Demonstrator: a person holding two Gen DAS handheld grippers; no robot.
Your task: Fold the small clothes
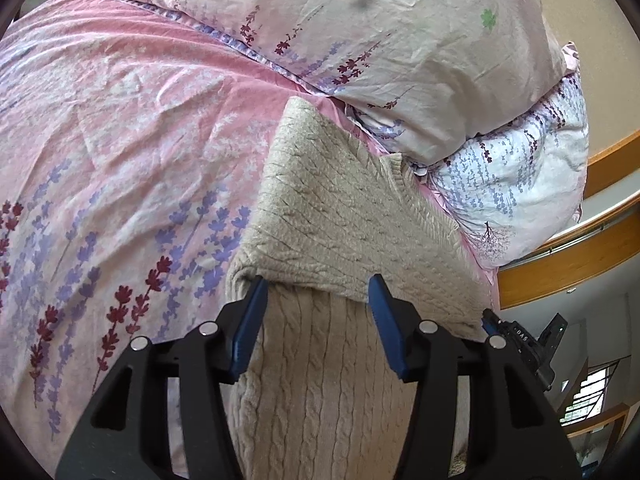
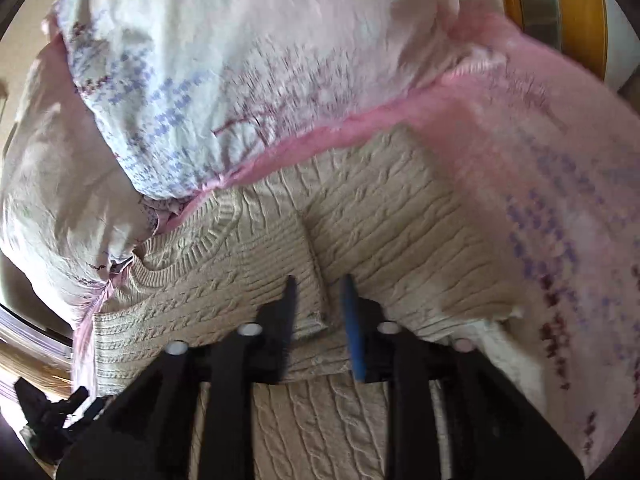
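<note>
A beige cable-knit sweater [image 1: 344, 216] lies on a pink floral bedspread [image 1: 120, 128], its far edge just beside a heap of pale flowered pillows [image 1: 380, 40] at the far right of the bed. The sweater is partly folded: in the left wrist view one layer lies across another, and the near part runs down between the fingers toward the camera. The left gripper [image 1: 318, 292] stands moderately wide over that fold, its blue pads [image 1: 250, 328] on either side of the knit and not pressing it. In the right wrist view (blurred, so fine detail is lost) the right gripper [image 2: 318, 284] is parted narrowly, with a folded edge of the sweater [image 2: 360, 216] lying between the fingers; the pads do not appear to pinch it. A wooden bed frame [image 1: 592, 256] curves along the right side, past the pillows.
</note>
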